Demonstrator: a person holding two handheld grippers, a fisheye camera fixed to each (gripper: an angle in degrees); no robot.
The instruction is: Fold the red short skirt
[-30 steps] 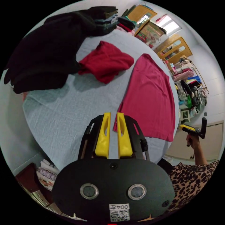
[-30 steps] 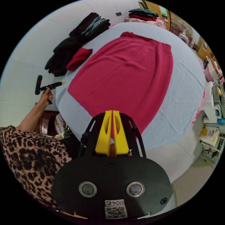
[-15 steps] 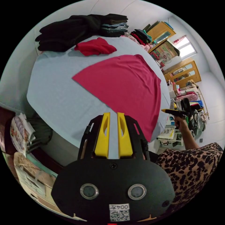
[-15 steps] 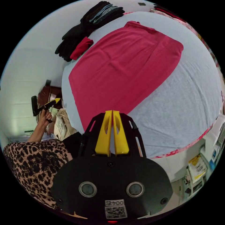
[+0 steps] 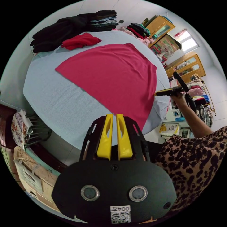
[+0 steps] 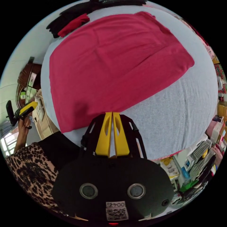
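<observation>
Skirt (image 6: 113, 63) lies flat on bed (image 6: 179, 113); both tools (image 5: 114, 118) (image 6: 112, 115) seemingly clenched, empty, off its edges.

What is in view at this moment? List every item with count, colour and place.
red skirt: one, crimson, spread flat on the table.
table: one, under a pale blue cloth.
folded red garment: one, darker red, at the table's far edge beside the skirt.
dark clothes pile: one, mostly black, behind the red garment.
wooden cabinets: several, tan, by the wall.
left gripper: yellow jaws, nearly together, holding nothing, off the table's near edge.
right gripper: yellow jaws, nearly together, empty, at the skirt's near hem.
patterned sleeve: leopard print.
</observation>
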